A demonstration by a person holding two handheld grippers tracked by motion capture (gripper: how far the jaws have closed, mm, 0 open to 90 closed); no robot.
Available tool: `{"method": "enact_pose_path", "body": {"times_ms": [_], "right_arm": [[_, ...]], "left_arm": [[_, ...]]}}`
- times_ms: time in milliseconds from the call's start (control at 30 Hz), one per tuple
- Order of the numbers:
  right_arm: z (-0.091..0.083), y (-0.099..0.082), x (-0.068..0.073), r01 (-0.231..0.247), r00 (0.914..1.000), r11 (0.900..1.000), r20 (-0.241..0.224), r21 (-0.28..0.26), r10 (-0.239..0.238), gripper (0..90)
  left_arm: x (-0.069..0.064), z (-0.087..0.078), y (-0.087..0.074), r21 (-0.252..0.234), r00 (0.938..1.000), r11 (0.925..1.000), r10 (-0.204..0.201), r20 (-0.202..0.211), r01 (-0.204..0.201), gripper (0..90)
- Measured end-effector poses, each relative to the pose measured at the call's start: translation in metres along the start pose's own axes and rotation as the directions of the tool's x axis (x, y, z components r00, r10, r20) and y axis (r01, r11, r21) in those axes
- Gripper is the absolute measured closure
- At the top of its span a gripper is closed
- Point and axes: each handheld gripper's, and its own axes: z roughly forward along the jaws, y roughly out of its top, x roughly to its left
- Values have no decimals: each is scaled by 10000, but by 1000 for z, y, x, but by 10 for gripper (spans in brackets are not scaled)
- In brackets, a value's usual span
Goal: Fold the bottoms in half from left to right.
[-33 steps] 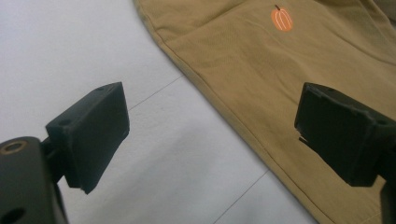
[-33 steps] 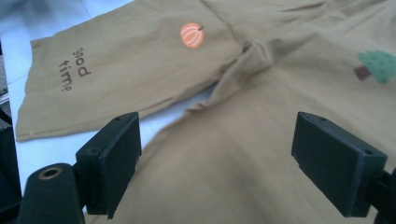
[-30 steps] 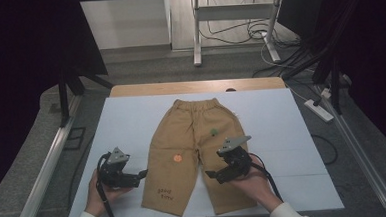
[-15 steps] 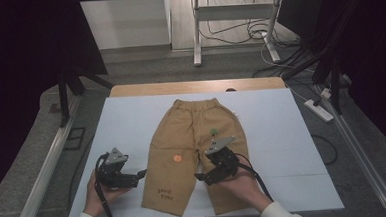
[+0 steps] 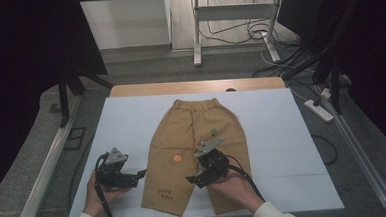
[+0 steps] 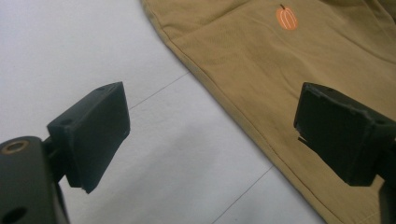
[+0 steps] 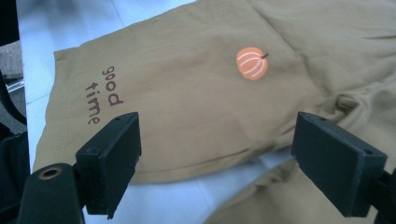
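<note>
A white table top (image 5: 122, 127) spreads under both grippers and carries a pair of tan children's shorts (image 5: 197, 138), laid flat with the elastic waistband on the far side of the grippers and the two legs running back toward the person.

The left gripper (image 5: 140, 174), held in the left hand (image 5: 99, 193), sits over bare table just outside the outer seam of the leg printed "good time" (image 5: 166, 194). In the left gripper view its jaws stand wide apart with nothing between them but table and the hem edge: one jaw is over the white surface, the other over the tan cloth (image 6: 261, 70). It is not touching the fabric as far as can be seen.

The right gripper (image 5: 192, 180), in the right hand (image 5: 235, 189), hangs low over the other leg, pointing across the gap between the legs. Its jaws are likewise spread wide and empty.

A small orange pumpkin patch (image 7: 252, 63) lies ahead of the right gripper's jaws, between them in its view. A little green patch (image 5: 214, 132) lies beyond that gripper, toward the waistband.
</note>
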Motion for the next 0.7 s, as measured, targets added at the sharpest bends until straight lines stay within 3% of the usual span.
{"method": "enact_pose_path", "body": {"times_ms": [700], "right_arm": [[25,14,25,725,9967,9971,-380,246,-715,165]], "left_arm": [[0,0,1,-71,10000,10000,-10,-4,10,104]]}}
